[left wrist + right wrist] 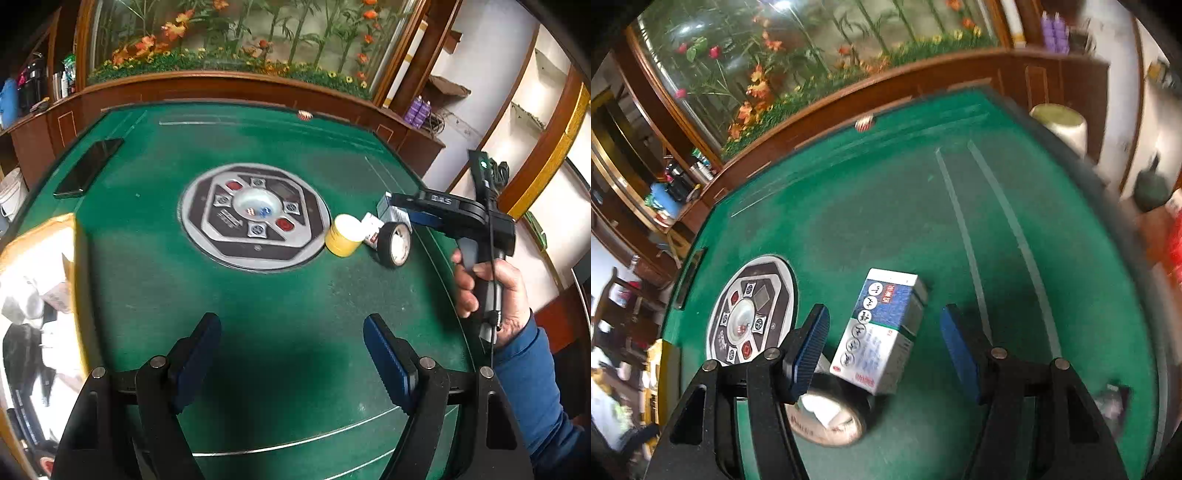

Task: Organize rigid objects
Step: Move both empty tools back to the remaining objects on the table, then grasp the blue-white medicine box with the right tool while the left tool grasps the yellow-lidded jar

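On the green table (295, 295), right of its round centre console, stand a yellow cup (343, 236), a small white box (371, 230), a black tape roll (395, 243) on edge and a blue-and-white carton (386, 206). A hand holds my right gripper (406, 212) over the carton. In the right wrist view the carton (882, 332) lies between the right gripper's (884, 314) open jaws with gaps on both sides, and the tape roll (827, 417) sits under the left finger. My left gripper (291, 354) is open over bare felt, with nothing between its fingers.
A black phone (88, 166) lies at the table's far left. An open cardboard box (44, 288) full of items sits at the left edge. The round console (255, 218) fills the middle. A wooden cabinet with artificial plants (229, 48) runs behind.
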The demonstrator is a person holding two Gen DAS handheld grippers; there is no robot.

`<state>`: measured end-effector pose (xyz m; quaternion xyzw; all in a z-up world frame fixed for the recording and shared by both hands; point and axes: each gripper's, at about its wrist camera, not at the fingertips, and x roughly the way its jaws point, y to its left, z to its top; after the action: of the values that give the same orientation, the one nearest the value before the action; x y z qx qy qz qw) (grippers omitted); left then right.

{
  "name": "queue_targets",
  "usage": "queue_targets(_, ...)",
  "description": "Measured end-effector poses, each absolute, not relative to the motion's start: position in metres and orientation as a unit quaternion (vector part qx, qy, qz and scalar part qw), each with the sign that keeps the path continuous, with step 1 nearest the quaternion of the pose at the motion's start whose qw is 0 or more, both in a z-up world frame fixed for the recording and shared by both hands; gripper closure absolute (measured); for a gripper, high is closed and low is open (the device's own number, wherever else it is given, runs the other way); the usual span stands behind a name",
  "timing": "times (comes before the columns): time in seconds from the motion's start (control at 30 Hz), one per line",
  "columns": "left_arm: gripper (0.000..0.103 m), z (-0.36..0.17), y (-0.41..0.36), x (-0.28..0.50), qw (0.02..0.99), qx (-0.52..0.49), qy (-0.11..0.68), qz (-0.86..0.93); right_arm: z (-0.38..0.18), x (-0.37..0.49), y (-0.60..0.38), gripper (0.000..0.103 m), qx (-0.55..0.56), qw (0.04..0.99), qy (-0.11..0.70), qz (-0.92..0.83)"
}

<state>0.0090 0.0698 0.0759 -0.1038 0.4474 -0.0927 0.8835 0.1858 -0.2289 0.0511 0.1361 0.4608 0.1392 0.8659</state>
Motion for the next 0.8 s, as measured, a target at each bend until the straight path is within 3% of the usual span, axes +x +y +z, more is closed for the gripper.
queue_targets(0.07, 0.020, 0.071, 0.066, 0.012, 0.881, -0.100, 0.453, -0.093, 0.039, 0.191, -0.218, 0.043, 0.125, 0.859, 0.476, 0.144)
queue_targets(0.17, 0.020, 0.067, 0.066, 0.014, 0.880, -0.097, 0.456, -0.091, 0.036, 0.184, -0.206, 0.057, 0.097, 0.858, 0.481, 0.154)
queue_targets(0.3, 0.020, 0.063, 0.065, 0.021, 0.877, -0.109, 0.460, -0.087, 0.038, 0.169, -0.199, 0.061, 0.110, 0.829, 0.505, 0.215)
queue_targets(0.5, 0.020, 0.054, 0.069, 0.029, 0.872, -0.109, 0.472, -0.075, 0.042, 0.121, -0.158, 0.064, 0.078, 0.773, 0.528, 0.343)
queue_targets(0.8, 0.020, 0.051, 0.081, 0.065, 0.873, -0.131, 0.469, -0.029, 0.052, 0.130, -0.186, 0.064, 0.112, 0.802, 0.506, 0.296)
